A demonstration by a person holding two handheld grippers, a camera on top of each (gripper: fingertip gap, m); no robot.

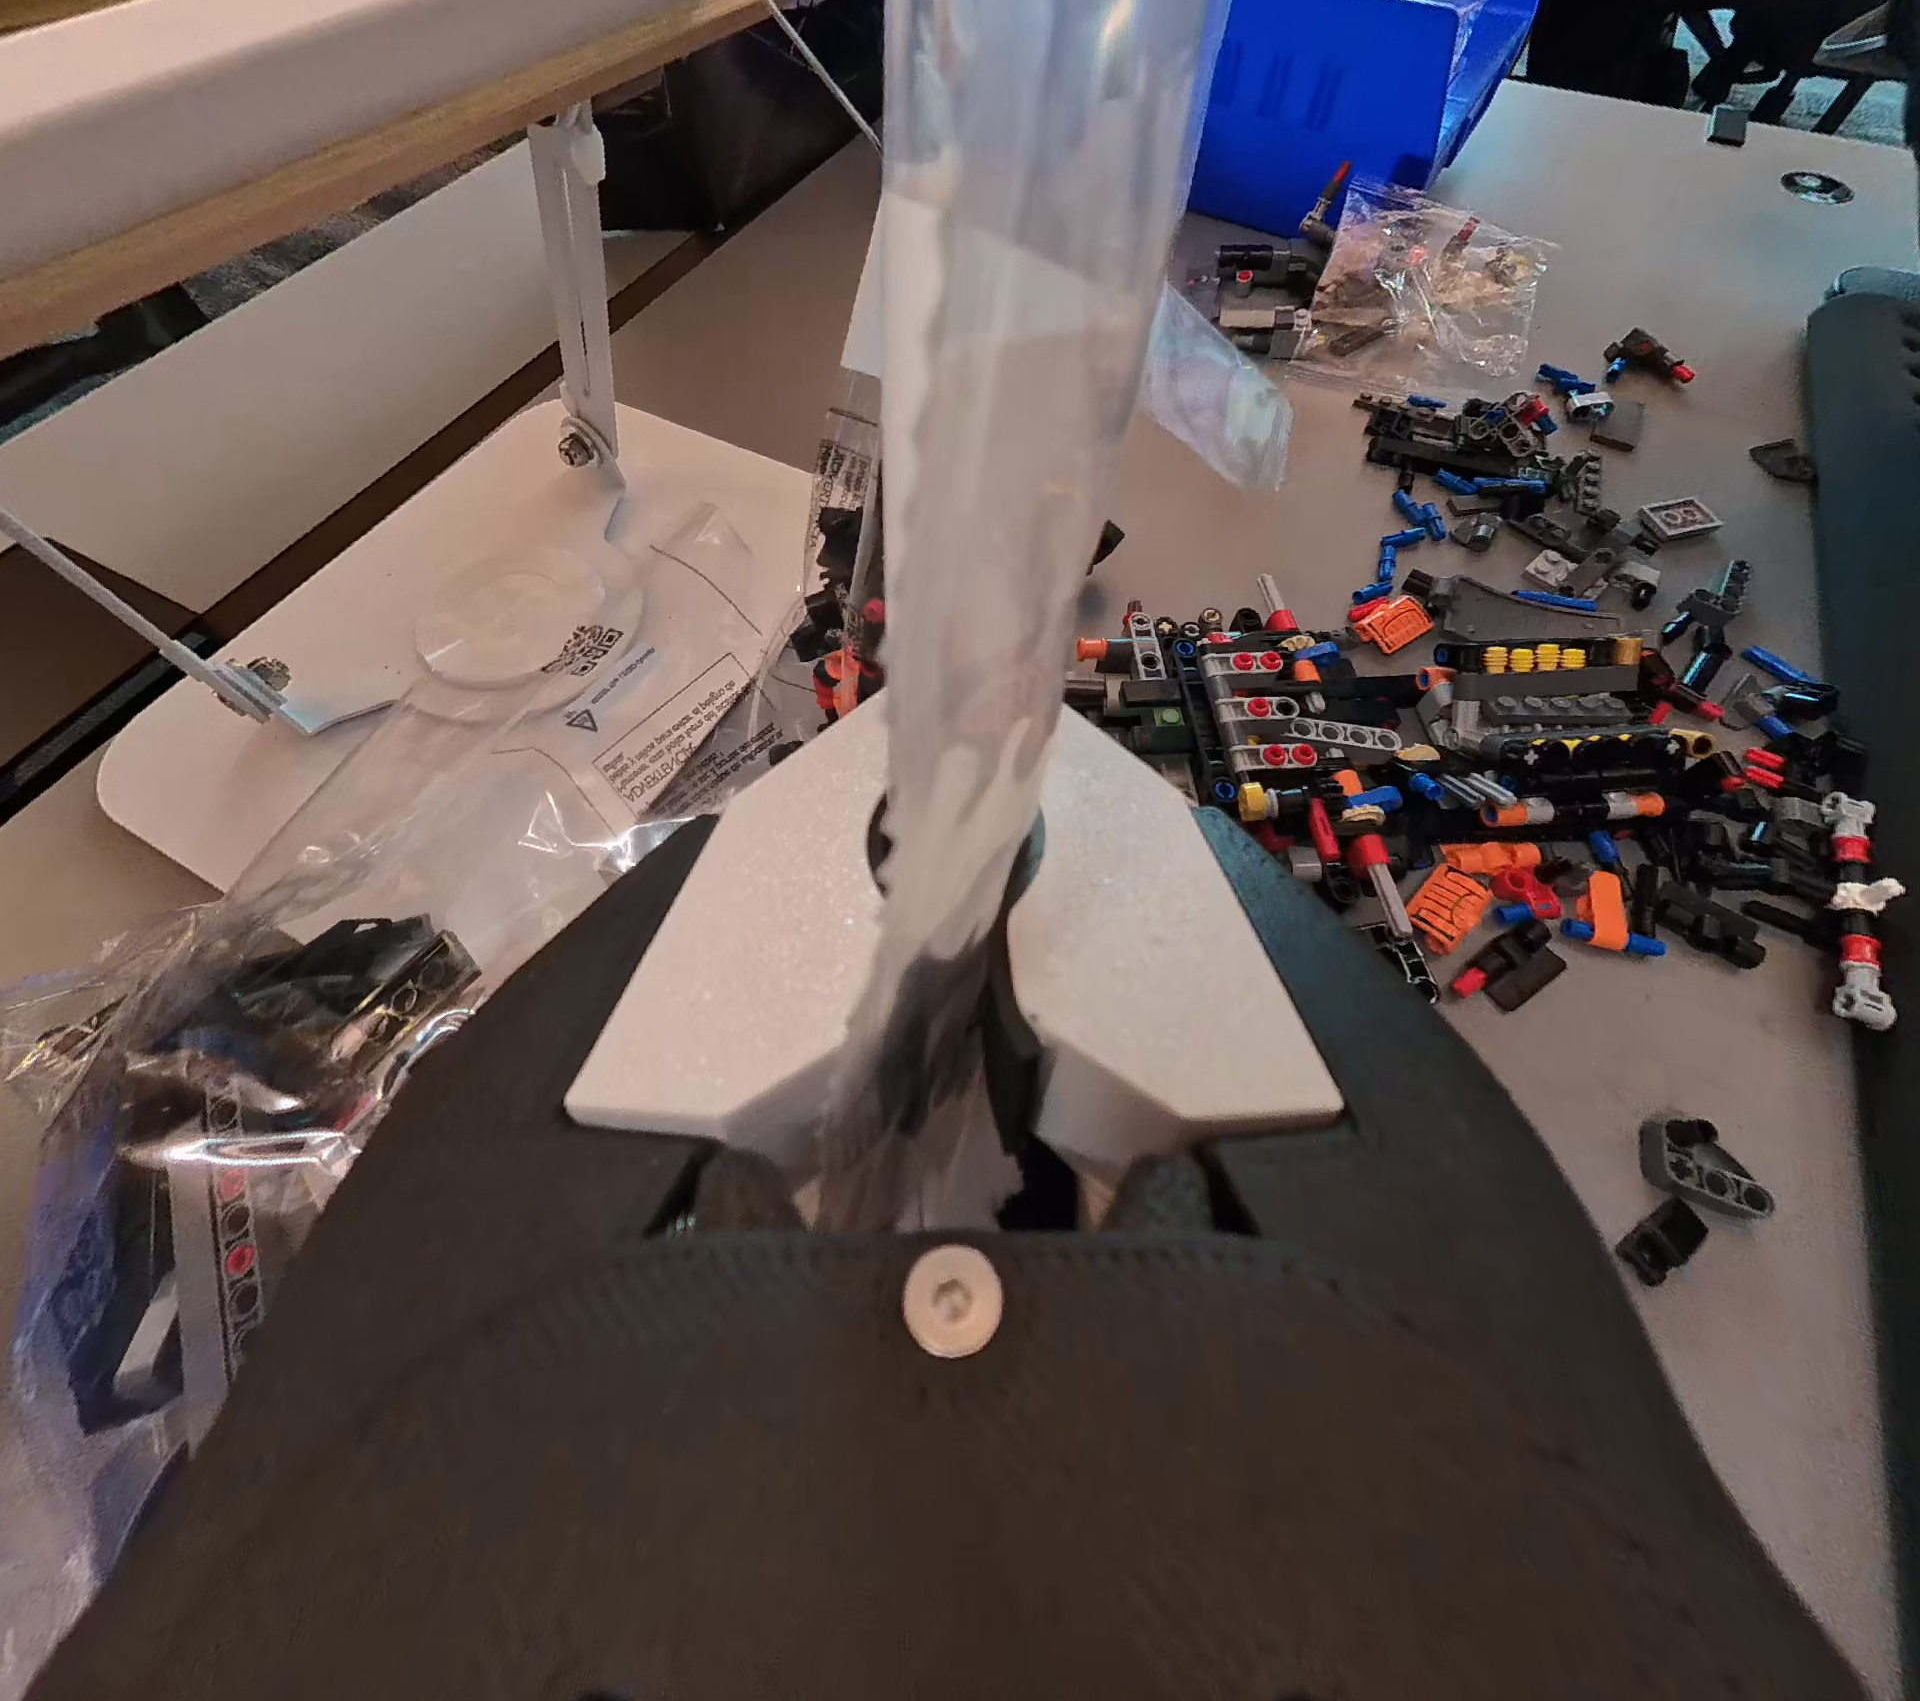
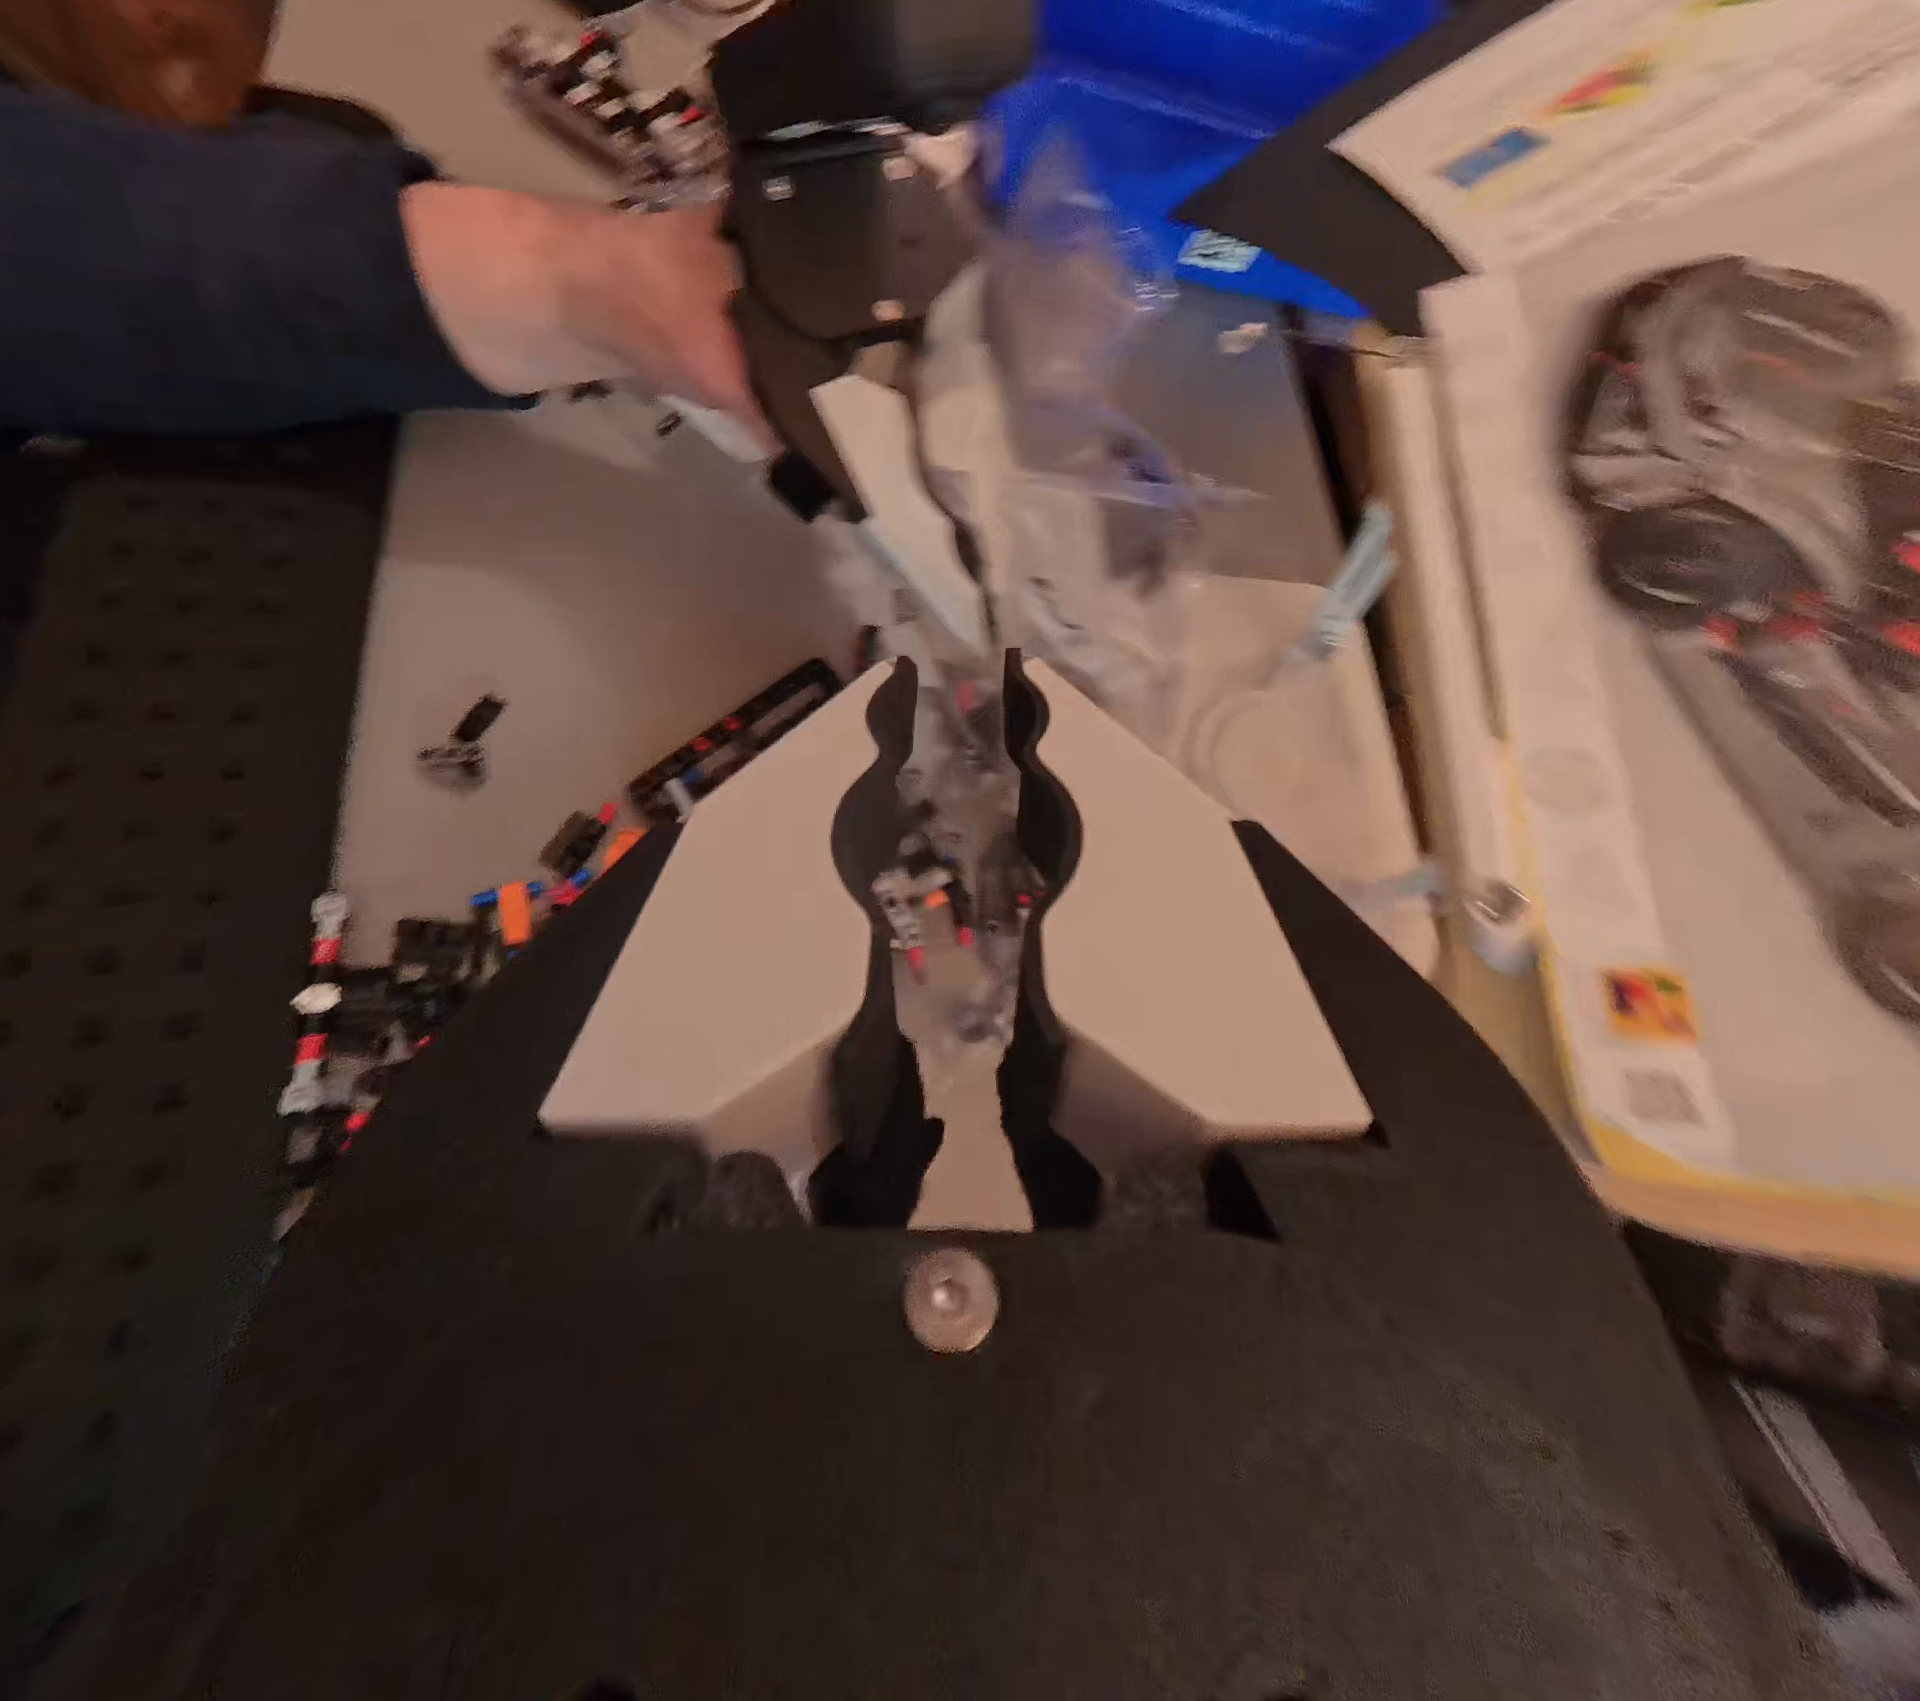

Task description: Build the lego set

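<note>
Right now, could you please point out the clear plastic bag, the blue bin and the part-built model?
clear plastic bag (image 1: 997, 363): left wrist view, its stretched middle.
blue bin (image 1: 1340, 82): left wrist view, front wall.
part-built model (image 1: 1351, 716): left wrist view, grey beam frame.

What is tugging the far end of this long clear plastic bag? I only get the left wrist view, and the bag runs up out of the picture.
Observer: The right gripper is closed on the clear plastic bag too, so both grippers pinch it.
Operator: Is anything inside it there?
Observer: Yes, small red and grey lego pieces sit in the bag between that gripper's fingers.
Operator: Who holds the left gripper?
Observer: A person's hand, coming out of a dark blue sleeve, grips it from behind.
</note>
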